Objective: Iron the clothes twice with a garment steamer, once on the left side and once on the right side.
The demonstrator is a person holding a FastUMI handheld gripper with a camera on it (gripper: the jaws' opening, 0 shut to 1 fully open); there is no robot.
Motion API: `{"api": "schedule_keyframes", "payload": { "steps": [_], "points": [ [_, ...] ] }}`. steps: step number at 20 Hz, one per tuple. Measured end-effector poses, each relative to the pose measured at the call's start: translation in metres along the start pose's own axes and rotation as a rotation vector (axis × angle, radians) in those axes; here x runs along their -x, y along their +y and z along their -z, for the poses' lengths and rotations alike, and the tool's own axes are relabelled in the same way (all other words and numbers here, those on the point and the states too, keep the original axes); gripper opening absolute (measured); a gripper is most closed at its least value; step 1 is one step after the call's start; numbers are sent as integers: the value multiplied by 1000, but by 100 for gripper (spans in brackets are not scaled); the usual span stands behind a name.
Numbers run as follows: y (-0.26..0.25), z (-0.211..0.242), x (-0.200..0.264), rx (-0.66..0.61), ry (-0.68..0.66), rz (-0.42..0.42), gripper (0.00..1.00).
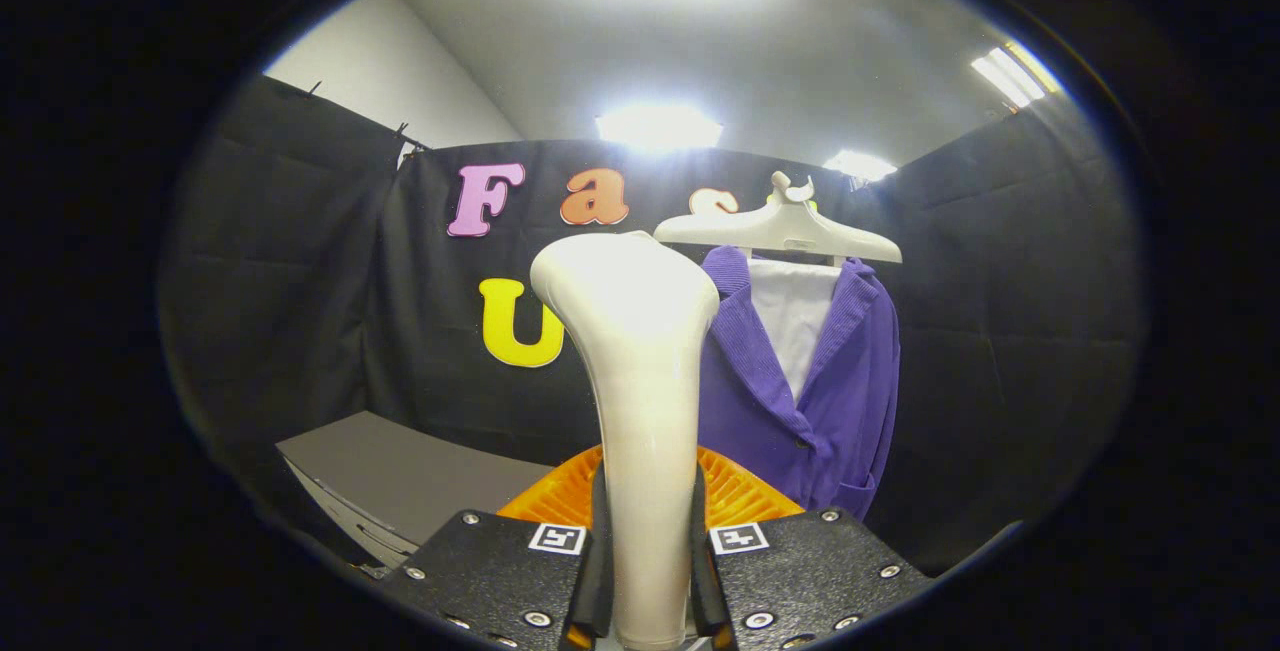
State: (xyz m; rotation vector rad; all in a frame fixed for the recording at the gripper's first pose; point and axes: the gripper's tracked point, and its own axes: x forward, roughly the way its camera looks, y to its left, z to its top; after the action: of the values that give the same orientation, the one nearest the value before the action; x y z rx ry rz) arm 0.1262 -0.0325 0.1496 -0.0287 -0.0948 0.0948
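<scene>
My gripper (647, 571) is shut on the handle of a cream-white garment steamer (640, 371), which stands upright between the fingers with its wide head on top. Beyond the steamer hangs a purple jacket (820, 381) over a white shirt on a pale hanger (780, 229). The steamer head covers the jacket's left side from my view and sits at about collar height. I cannot tell how far the head is from the cloth.
An orange ribbed object (735, 496) lies just behind the fingers, below the jacket. A grey table top (400, 476) stretches to the left. Black cloth walls close the booth on all sides.
</scene>
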Motion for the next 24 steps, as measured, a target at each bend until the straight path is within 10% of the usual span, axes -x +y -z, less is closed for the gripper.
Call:
{"api": "schedule_keyframes", "payload": {
  "steps": [24],
  "points": [
    [-62, 83, -165, -38, 110, 294, 31]
  ]
}}
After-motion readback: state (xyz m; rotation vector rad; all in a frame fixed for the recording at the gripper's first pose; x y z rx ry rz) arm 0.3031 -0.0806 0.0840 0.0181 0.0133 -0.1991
